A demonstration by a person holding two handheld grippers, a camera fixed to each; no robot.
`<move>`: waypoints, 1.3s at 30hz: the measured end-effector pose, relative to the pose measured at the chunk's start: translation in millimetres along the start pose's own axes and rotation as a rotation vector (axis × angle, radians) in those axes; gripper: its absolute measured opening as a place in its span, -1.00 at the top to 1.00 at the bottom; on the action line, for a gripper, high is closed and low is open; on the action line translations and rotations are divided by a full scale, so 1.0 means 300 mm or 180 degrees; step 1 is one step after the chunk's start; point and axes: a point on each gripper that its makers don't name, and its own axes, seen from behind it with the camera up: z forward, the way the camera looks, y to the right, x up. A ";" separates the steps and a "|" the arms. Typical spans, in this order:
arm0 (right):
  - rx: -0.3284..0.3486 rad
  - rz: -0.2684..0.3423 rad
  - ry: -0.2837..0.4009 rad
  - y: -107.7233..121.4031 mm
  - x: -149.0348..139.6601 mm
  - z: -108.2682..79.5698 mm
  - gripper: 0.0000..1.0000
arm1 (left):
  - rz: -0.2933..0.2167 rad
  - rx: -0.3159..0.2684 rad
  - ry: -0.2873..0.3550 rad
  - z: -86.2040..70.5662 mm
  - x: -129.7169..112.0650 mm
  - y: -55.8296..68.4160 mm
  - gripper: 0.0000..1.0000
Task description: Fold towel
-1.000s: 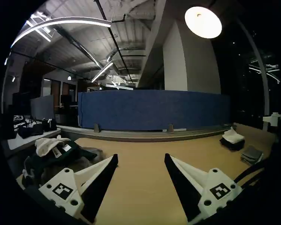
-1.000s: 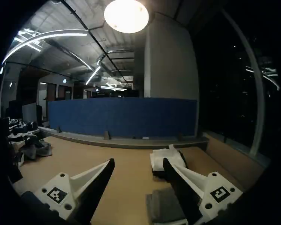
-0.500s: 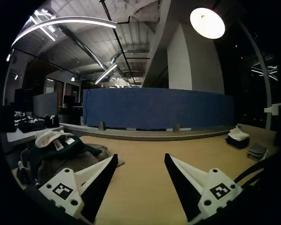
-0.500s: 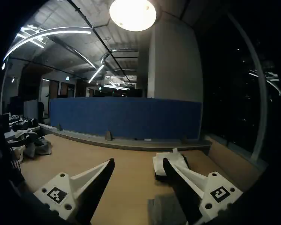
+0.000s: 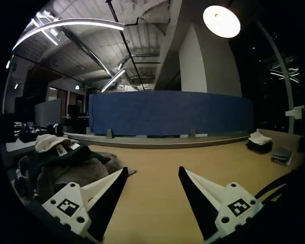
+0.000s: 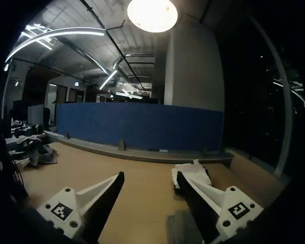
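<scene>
Two claws are over one long wooden desk (image 5: 152,154). There are three lots of towels on it: one loose heap and two folded piles. Behind stands one blue partition (image 5: 168,112), and one round lamp (image 5: 221,21) glows overhead.

The heap of towels (image 5: 67,168) lies at the left end of the desk, crumpled and unfolded. It has a cream piece on top, dark green under it and a brownish-grey one spilling toward the front. At the far right end sit the white-topped stack (image 5: 259,141), a pale towel on dark ones, and just beside it the grey folded towel (image 5: 282,154).

The left claw (image 5: 153,168) has its fingers spread wide apart with bare desk between them. It grips nothing, and the heap lies close by its left finger.

The right claw (image 6: 150,173) is spread just as wide and is also empty. The white-topped stack (image 6: 191,175) shows partly behind its right finger, though I cannot tell if they touch. The grey folded towel (image 6: 179,227) lies low beside that finger, and the heap (image 6: 34,150) is far off to the left.
</scene>
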 end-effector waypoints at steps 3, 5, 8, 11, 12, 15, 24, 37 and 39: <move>-0.0010 0.0016 0.0005 0.002 0.000 -0.005 -1.00 | 0.0007 0.0039 0.0025 -0.004 0.012 -0.007 -0.84; -0.0018 0.0021 0.0011 0.005 0.003 -0.011 -1.00 | 0.0010 0.0061 0.0034 -0.008 0.015 -0.010 -0.84; -0.0031 0.0023 0.0022 0.014 0.007 -0.019 -1.00 | 0.0007 0.0077 0.0041 -0.013 0.014 -0.013 -0.84; -0.0048 0.0035 0.0037 0.021 0.011 -0.025 -1.00 | 0.0006 0.0080 0.0042 -0.014 0.014 -0.015 -0.84; -0.0054 0.0041 0.0043 0.023 0.013 -0.026 -1.00 | 0.0007 0.0080 0.0042 -0.014 0.015 -0.016 -0.84; -0.0059 0.0049 0.0067 0.029 0.020 -0.030 -1.00 | 0.0010 0.0080 0.0044 -0.013 0.014 -0.016 -0.84; -0.0133 0.0116 0.0141 0.078 -0.022 -0.050 -1.00 | 0.0019 0.0082 0.0046 -0.012 0.014 -0.012 -0.85; -0.0206 0.0293 0.0215 0.140 -0.173 -0.062 -1.00 | 0.0021 0.0082 0.0045 -0.011 0.016 -0.011 -0.88; -0.0189 0.0318 0.0229 0.140 -0.193 -0.058 -1.00 | 0.0021 0.0082 0.0045 -0.011 0.017 -0.012 -0.88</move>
